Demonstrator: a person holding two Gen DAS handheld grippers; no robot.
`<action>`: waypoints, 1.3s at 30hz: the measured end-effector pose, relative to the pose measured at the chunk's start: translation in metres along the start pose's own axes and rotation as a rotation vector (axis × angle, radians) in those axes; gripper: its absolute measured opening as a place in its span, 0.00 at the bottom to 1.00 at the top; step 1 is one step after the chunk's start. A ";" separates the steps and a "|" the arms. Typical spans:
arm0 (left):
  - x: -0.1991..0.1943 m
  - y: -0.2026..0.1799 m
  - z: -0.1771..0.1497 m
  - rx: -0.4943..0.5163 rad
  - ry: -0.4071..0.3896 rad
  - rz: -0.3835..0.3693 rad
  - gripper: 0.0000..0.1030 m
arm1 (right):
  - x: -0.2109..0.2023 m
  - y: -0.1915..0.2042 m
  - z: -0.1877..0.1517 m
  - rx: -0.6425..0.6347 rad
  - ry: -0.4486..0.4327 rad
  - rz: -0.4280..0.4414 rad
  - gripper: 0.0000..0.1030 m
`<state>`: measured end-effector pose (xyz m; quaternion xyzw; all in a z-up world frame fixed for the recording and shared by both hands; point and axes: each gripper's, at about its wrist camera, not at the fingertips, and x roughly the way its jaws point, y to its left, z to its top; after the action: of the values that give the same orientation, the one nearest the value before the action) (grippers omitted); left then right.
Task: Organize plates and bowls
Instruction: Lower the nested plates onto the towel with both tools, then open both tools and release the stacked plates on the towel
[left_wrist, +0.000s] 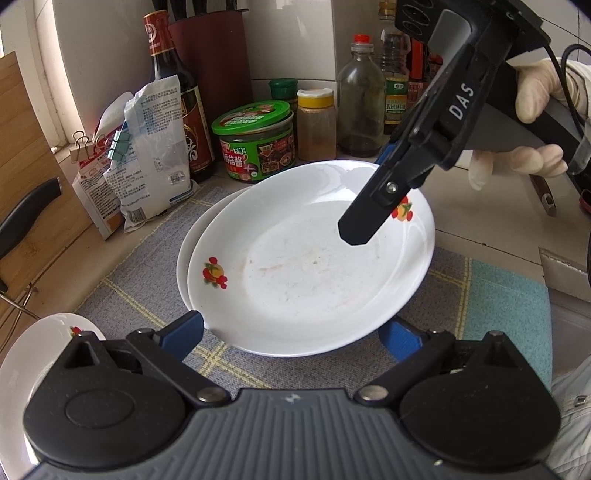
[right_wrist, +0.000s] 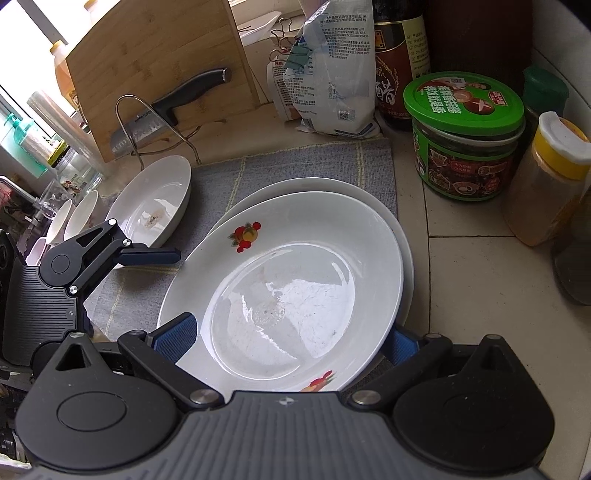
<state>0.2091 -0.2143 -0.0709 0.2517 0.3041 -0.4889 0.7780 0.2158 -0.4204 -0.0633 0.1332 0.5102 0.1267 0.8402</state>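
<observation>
The flowered plate (left_wrist: 306, 266) sits off-centre on a plain plate (right_wrist: 404, 236) upon the grey mat (left_wrist: 147, 280). Right gripper (right_wrist: 291, 334) fingers straddle its rim, spread; left gripper (left_wrist: 291, 334) likewise released. The glazed rim could slip sideways if pinched unevenly.

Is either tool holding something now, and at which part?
Nothing is clamped. The left tool and right tool stand open at the rim of the top plate, which lies on the lower plate.
</observation>
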 end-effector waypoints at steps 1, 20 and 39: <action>0.000 -0.001 0.000 -0.001 -0.002 0.001 0.97 | -0.001 0.001 -0.001 0.000 -0.002 -0.003 1.00; -0.006 -0.006 -0.002 -0.061 -0.008 0.032 0.97 | -0.005 0.021 -0.017 -0.061 0.011 -0.097 1.00; -0.035 -0.011 -0.013 -0.147 -0.028 0.104 0.98 | -0.013 0.056 -0.035 -0.196 -0.093 -0.175 1.00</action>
<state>0.1841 -0.1888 -0.0554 0.2026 0.3148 -0.4275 0.8229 0.1742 -0.3691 -0.0484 0.0111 0.4654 0.0960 0.8798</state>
